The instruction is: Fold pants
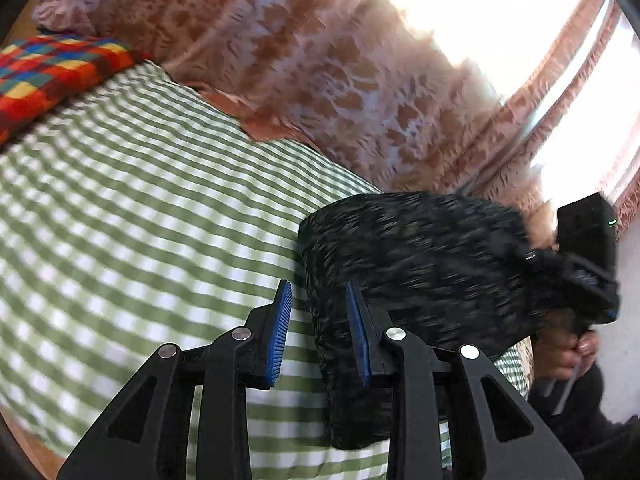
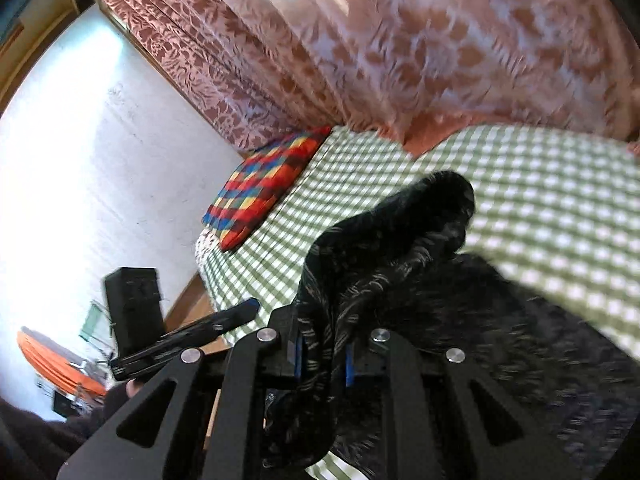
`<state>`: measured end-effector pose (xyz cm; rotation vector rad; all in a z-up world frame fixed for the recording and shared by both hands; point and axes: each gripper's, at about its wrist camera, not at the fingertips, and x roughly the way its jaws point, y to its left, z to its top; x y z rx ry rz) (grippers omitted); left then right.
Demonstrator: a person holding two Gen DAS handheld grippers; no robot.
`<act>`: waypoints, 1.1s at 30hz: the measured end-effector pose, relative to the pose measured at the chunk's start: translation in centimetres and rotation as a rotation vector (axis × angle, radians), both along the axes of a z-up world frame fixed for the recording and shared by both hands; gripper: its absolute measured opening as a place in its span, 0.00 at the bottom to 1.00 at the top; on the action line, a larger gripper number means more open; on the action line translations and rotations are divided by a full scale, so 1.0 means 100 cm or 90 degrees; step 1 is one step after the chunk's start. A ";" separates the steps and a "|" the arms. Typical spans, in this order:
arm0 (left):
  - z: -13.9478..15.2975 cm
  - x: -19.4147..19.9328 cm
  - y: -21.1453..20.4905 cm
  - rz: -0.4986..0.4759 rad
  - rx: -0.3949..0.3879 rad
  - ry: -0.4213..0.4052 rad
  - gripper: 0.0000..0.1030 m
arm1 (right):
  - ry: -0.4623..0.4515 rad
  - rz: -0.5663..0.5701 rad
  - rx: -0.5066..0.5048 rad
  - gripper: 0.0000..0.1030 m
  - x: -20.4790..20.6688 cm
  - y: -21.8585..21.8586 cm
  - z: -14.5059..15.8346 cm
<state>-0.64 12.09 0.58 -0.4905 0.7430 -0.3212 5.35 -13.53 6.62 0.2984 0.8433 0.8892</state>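
My left hand-held gripper (image 1: 318, 328) stands released: its blue pads (image 1: 280, 332) are apart with only checked sheet showing in the gap, and the right-hand pad sits at the edge of the pants (image 1: 420, 264) without clamping them. My right hand-held gripper (image 2: 323, 364) is clenched on the pants (image 2: 360, 280); a bunch of the dark flecked cloth runs straight between its pads and hangs below them.

The pants lie on the bed (image 1: 140, 200), on the green-and-white checked sheet, toward the side nearer me. From the left wrist they look like a flat, roughly folded dark slab. Only the right wrist shows that one part is lifted and draped in a fold above the rest, with a rounded end curling over toward the far side.

The left view catches my right hand (image 1: 576, 354) gripping the other tool's handle at the frame's right edge; the right view shows the left tool at lower left, with little more than a fingertip of the hand holding it visible. The right view alone shows a white wall (image 2: 80, 160) and an orange object (image 2: 52, 356) at lower left, too small to identify. Both show the patchwork pillow (image 2: 260, 196) and the patterned curtain (image 1: 320, 60).

Everything is motion-blurred, so waistband and leg ends cannot be told apart. The pants' near edge is hidden behind my gripper frames.
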 end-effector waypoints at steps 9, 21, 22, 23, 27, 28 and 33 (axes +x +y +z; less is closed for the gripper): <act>-0.029 0.017 -0.122 -0.226 0.013 0.036 0.26 | -0.030 -0.099 -0.081 0.12 -0.034 -0.115 -0.002; -0.052 0.006 -0.181 -0.341 0.083 0.077 0.26 | 0.162 -0.257 -0.082 0.41 -0.055 -0.224 -0.130; -0.050 0.007 -0.183 -0.342 0.088 0.076 0.26 | 0.165 -0.266 -0.070 0.42 -0.058 -0.230 -0.133; -0.049 0.005 -0.185 -0.343 0.093 0.072 0.26 | 0.167 -0.282 -0.057 0.42 -0.061 -0.236 -0.135; -0.044 0.004 -0.180 -0.333 0.079 0.063 0.26 | 0.141 -0.330 -0.043 0.44 -0.080 -0.254 -0.125; -0.043 0.003 -0.177 -0.329 0.078 0.059 0.26 | 0.138 -0.335 -0.037 0.44 -0.085 -0.257 -0.122; -0.036 -0.005 -0.164 -0.309 0.085 0.040 0.26 | 0.128 -0.309 -0.050 0.45 -0.109 -0.240 -0.111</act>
